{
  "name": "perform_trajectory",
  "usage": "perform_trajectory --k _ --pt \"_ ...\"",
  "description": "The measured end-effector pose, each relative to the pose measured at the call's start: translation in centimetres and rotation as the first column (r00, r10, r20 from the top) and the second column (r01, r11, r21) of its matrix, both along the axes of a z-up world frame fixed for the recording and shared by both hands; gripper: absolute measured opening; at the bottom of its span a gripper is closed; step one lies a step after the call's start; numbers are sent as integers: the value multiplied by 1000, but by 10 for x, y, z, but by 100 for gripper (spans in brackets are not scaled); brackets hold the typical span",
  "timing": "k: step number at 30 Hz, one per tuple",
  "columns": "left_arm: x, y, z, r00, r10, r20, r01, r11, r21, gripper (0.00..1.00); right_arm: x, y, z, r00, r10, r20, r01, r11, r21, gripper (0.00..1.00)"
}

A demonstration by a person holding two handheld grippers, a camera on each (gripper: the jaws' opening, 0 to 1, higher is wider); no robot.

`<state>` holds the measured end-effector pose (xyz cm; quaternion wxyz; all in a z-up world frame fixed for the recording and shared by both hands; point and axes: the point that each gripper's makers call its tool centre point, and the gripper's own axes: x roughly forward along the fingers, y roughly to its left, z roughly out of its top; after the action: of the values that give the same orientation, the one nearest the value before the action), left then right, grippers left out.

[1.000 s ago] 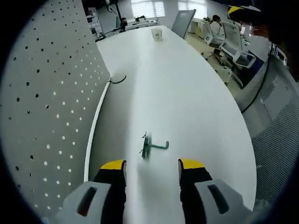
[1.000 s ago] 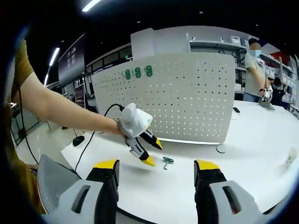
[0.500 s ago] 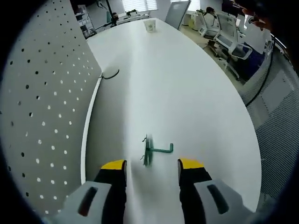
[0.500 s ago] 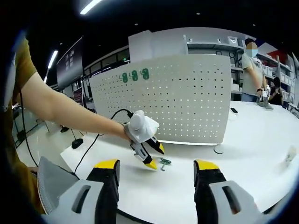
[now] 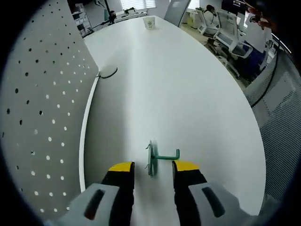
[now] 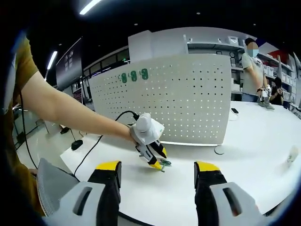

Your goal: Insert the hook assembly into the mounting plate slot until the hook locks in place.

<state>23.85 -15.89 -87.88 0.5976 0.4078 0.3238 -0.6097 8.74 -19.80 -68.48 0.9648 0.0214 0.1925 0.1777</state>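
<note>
A small green hook assembly point(image 5: 158, 157) lies on the white table point(image 5: 188, 94), its flat plate standing on edge and its hook arm pointing right. My left gripper point(image 5: 153, 166) is open, with the yellow fingertips point(image 5: 121, 167) on either side of the hook's plate and a gap left on both sides. The perforated white mounting plate point(image 5: 37, 113) stands upright along the left. In the right gripper view the left gripper point(image 6: 151, 149) sits low over the hook point(image 6: 165, 163), in front of the mounting plate point(image 6: 188, 99). My right gripper point(image 6: 157, 167) is open and holds nothing.
Three green hooks point(image 6: 133, 75) hang at the plate's upper left. A black cable point(image 5: 108, 73) lies by the plate's foot, and a paper cup point(image 5: 149, 22) stands at the table's far end. Office chairs point(image 5: 225, 37) line the right side. A person point(image 6: 256, 66) stands at the back.
My left gripper has moved forward onto the hook and its jaws have narrowed around it. The right gripper has hardly moved.
</note>
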Motion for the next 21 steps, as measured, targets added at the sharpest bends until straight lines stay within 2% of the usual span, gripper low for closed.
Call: perform_trajectory --k 14,21 --pt "-3 -3 -3 1000 -18 17 18 1000 8 6 2 -1 0 1000 0 0 0 1000 -2 60" --pt "0 -3 -3 999 -2 49 1 1000 19 4 4 -1 2 1000 4 5 -4 1000 -4 59"
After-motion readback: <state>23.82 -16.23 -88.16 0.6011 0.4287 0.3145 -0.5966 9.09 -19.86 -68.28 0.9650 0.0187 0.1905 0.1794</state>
